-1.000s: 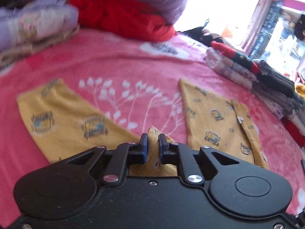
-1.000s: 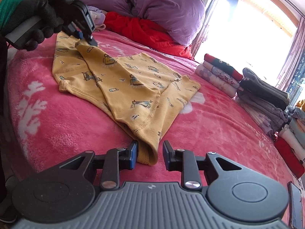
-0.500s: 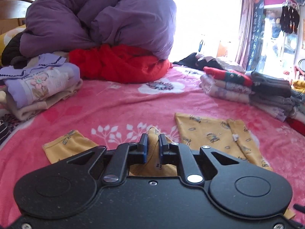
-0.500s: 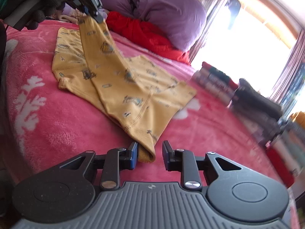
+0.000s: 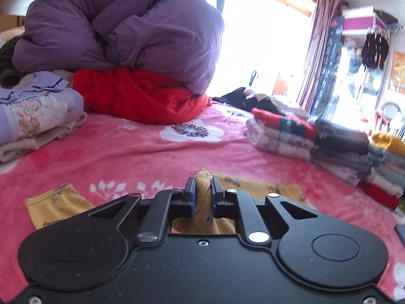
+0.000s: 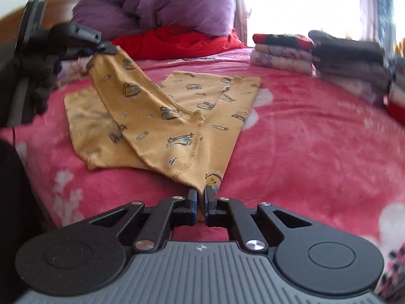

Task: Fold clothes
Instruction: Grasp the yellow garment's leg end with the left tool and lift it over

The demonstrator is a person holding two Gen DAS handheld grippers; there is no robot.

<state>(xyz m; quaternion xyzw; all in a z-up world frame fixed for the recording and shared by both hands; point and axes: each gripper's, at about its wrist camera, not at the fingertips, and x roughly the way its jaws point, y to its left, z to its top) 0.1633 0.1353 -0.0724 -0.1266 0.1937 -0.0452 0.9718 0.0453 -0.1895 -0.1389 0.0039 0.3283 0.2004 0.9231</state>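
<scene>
Yellow printed garment on pink blanket — near hem pinched in right hand-held gripper, far end in left hand-held gripper.

Daylight blowing out the window at 1 o'clock, edges bending fisheye-style, stacks smearing at 3 o'clock.

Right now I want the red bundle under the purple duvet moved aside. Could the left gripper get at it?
Probably not yet: the left gripper is shut on the yellow garment. The pink blanket between it and the red bundle lies bare, so the path looks free once it lets go.
</scene>
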